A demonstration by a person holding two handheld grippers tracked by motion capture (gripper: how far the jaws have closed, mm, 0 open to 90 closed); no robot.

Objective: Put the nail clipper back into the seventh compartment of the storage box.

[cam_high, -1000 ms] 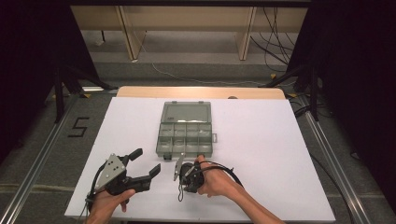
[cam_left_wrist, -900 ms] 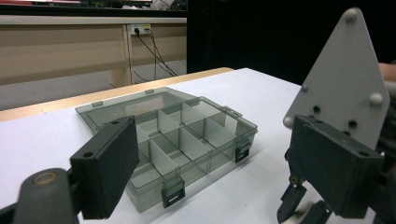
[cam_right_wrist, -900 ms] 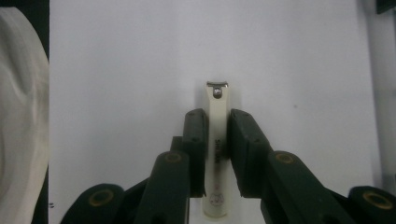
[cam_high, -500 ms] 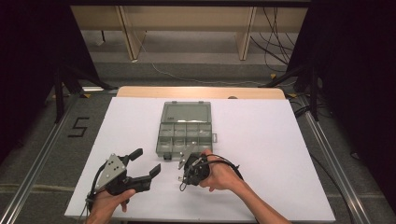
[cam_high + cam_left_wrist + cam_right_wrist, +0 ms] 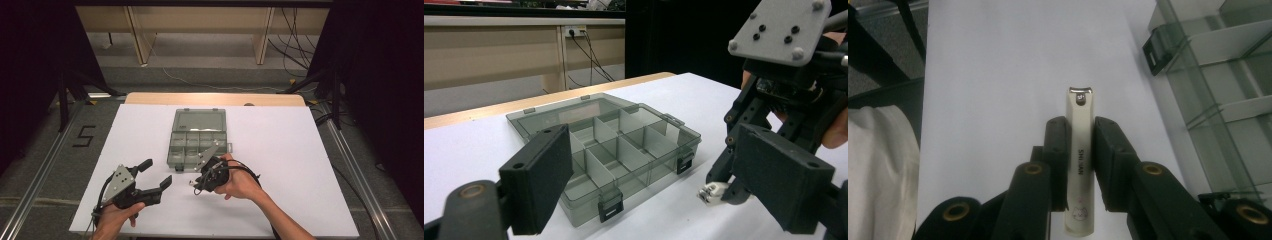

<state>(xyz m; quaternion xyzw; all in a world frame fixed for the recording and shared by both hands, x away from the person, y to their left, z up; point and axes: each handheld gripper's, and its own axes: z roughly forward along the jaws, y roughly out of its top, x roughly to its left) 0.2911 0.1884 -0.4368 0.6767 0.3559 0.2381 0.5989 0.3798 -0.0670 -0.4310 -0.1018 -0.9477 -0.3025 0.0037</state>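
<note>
**Nail clipper clamped in the right gripper beside the open box**

Nail clipper (image 5: 1080,150), cream-coloured with a metal cutting end, sits lengthwise between the two black jaws of the right gripper (image 5: 1080,125), which are closed tight against its sides. In the right gripper view its metal tip sticks out beyond the jaw tips, over the white table (image 5: 998,60), and small dark lettering runs along its body. A corner of the compartment box (image 5: 1218,100) with one black latch shows at the right edge of that view.

From the high view, the right gripper (image 5: 195,184) is held in the person's right hand (image 5: 242,182), just in front of the near edge of the compartment box (image 5: 197,137), with a grey plate on top of the gripper tilted up toward the box. The box lies near the middle of the table (image 5: 300,150), its lid folded back flat away from the person, and its clear dividers form several small cells.

The left gripper (image 5: 152,177) rests low at the near left of the table in the left hand (image 5: 112,220), apart from the box. Its jaws stand wide open with nothing between them. In the left gripper view the clipper's metal end (image 5: 709,192) peeks out under the right gripper (image 5: 724,192), close to the table surface and just beside the box's front corner (image 5: 684,160).
</note>
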